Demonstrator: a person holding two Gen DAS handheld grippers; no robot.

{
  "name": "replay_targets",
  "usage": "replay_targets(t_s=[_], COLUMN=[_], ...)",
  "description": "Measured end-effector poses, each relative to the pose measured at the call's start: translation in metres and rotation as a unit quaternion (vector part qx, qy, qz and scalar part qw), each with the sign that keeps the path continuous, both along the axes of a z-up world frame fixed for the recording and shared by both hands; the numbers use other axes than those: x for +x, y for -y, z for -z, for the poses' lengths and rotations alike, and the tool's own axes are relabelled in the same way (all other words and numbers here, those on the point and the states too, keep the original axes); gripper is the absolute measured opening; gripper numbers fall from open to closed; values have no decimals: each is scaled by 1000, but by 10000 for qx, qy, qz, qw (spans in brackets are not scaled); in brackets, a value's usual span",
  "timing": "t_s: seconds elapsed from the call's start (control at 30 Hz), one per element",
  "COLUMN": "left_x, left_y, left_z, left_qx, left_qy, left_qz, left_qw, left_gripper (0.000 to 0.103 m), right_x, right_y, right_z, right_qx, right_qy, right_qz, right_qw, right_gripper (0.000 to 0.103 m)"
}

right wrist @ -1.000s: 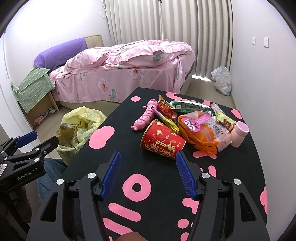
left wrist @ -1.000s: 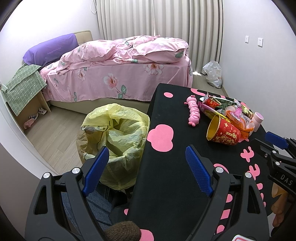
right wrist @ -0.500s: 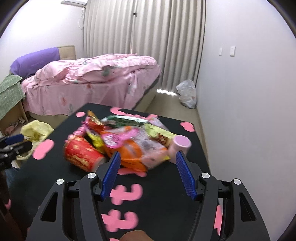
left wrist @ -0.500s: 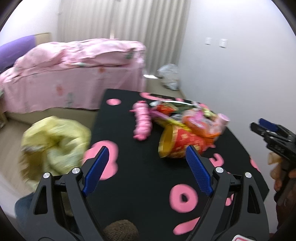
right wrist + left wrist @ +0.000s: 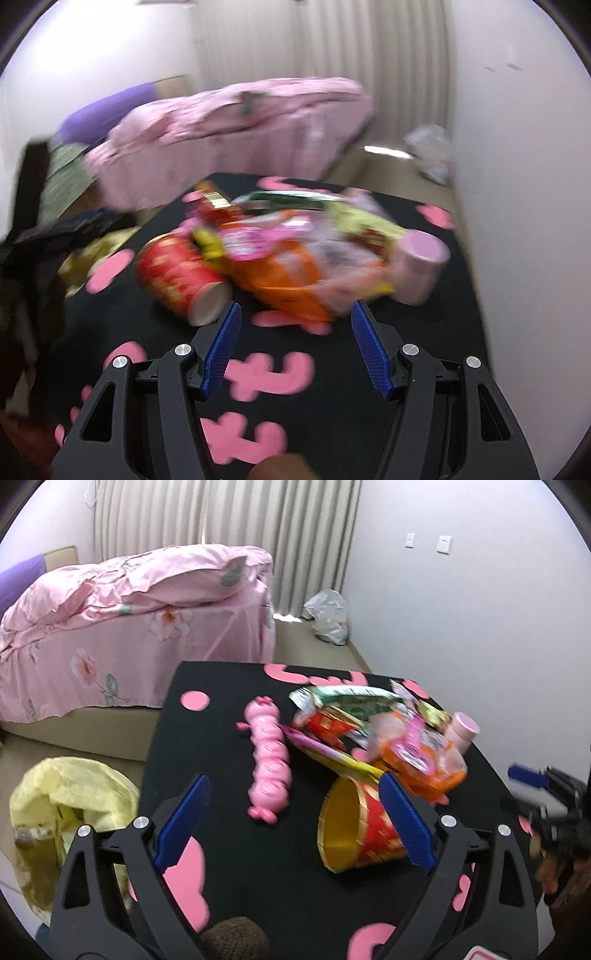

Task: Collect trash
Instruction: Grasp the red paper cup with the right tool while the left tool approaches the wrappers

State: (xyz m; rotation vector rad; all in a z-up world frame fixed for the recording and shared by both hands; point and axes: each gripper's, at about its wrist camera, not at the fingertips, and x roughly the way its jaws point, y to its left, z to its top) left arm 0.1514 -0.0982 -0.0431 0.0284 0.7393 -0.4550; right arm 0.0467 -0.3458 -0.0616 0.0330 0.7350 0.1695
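Trash sits heaped on the far right part of the black counter (image 5: 258, 878) with its pink shapes: a red paper cup (image 5: 360, 832) lying on its side with its yellow inside facing the left wrist camera, an orange wrapper (image 5: 432, 771) just behind it, a green-and-white packet (image 5: 351, 698) and a red packet (image 5: 328, 722) further back, and a long yellow-purple wrapper (image 5: 328, 755) slanting between them. A small pink bottle (image 5: 461, 731) lies at the right edge of the heap. A pink caterpillar toy (image 5: 269, 760) lies lengthwise just left of the pile, apart from the cup.

Left gripper (image 5: 291, 823) hovers over the counter with its blue-padded jaws spread wide and nothing between them — the right pad overlaps the cup's far side in view, though contact cannot be told. Right gripper (image 5: 295, 350) is likewise spread wide and empty, pointed at the heap from the near side; its picture is blurred.

Beside the counter's left edge, on the floor, stands a bin lined with a yellow bag (image 5: 70, 801). Behind it is a bed (image 5: 129, 627) with pink floral covers, and a white plastic bag (image 5: 328, 616) rests by the curtain.
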Motion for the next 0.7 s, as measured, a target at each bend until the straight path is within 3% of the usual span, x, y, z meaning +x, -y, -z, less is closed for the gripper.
replay_targets(t_s=[0.17,0.33,0.47,0.53,0.7], left_x=[15,11,5,4,3], left_y=[-27,-49,-61,-63,-55], left_z=[-8,-6,3,7,14], left_qx=[-103,-151,-128,-156,-263], left_qy=[-39,-98,-215,-269,-385], left_qz=[-341,-574,-613,-607,-480], left_qw=[9994,9982,9978,9977,9978], left_gripper=[86,85,85,85,82], right_x=[15,43,52,45,23], right_y=[-54,-101,-115,-112,-96], right_z=[-3,10,29,34,28], right_qx=[-178,-801,-1225,-1413,-1004], right_qy=[277,318,35,106,25], right_qz=[-1292,-2071,-2217,-2119,-2015], right_qw=[9911,9745,9674,9670,9743], right_gripper=[59,59,58,52,49])
